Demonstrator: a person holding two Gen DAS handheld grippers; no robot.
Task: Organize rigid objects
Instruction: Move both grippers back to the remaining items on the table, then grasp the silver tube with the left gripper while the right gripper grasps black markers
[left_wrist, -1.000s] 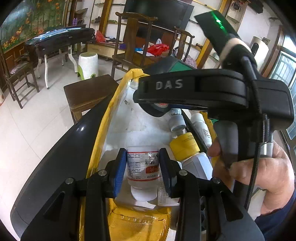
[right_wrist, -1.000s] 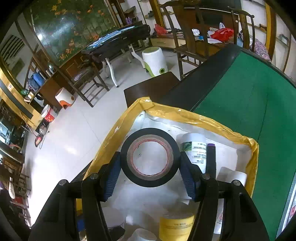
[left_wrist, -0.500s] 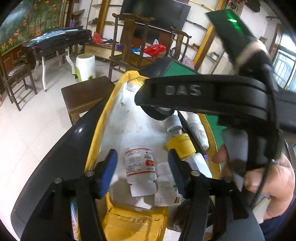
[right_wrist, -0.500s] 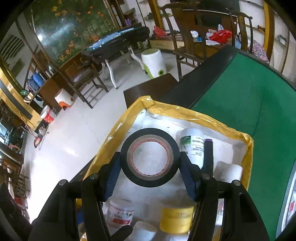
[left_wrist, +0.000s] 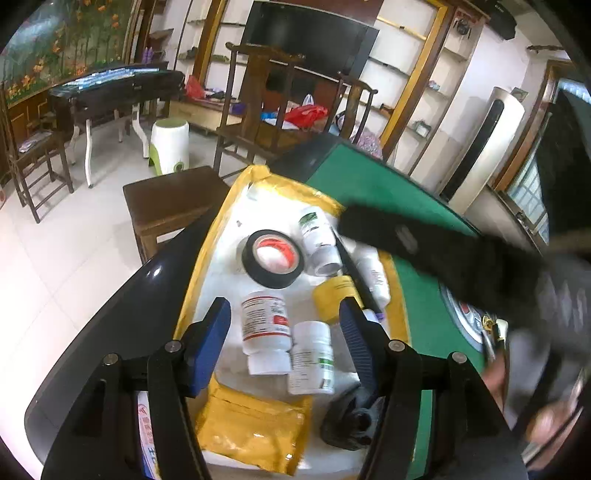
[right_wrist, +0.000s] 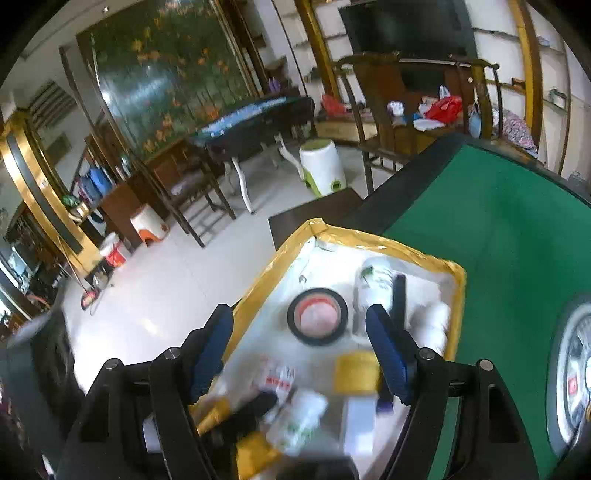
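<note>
From the left wrist view we see our left tongs (left_wrist: 284, 332) open, their blue pads apart and touching nothing, having just spread wider. Beyond and between the pads lie two white pill bottles side by side: a red-labelled bottle (left_wrist: 265, 332) and a green-labelled bottle (left_wrist: 311, 358), both on their sides on the white floor of a yellow-rimmed box (left_wrist: 207, 266). Farther in, a black tape roll (left_wrist: 272, 258) lies flat with nothing gripping it, just beside another white bottle (left_wrist: 317, 240). A yellow-capped container (left_wrist: 334, 295) sits near the right pad. The box rests on the green-topped bench (left_wrist: 417, 280). At the right, the blurred black body of the right tongs crosses the frame.

From the right wrist view, which is motion-blurred, our right tongs (right_wrist: 299, 347) stand open and empty, their jaws having just been widening. The black tape roll (right_wrist: 317, 316) lies flat in the box (right_wrist: 369, 240) past the pads, clear of both. A white bottle (right_wrist: 375, 280) lies just to its right, and the yellow-capped container (right_wrist: 356, 371) sits close to the right pad. The green bench (right_wrist: 517, 240) stretches off to the right.
</note>
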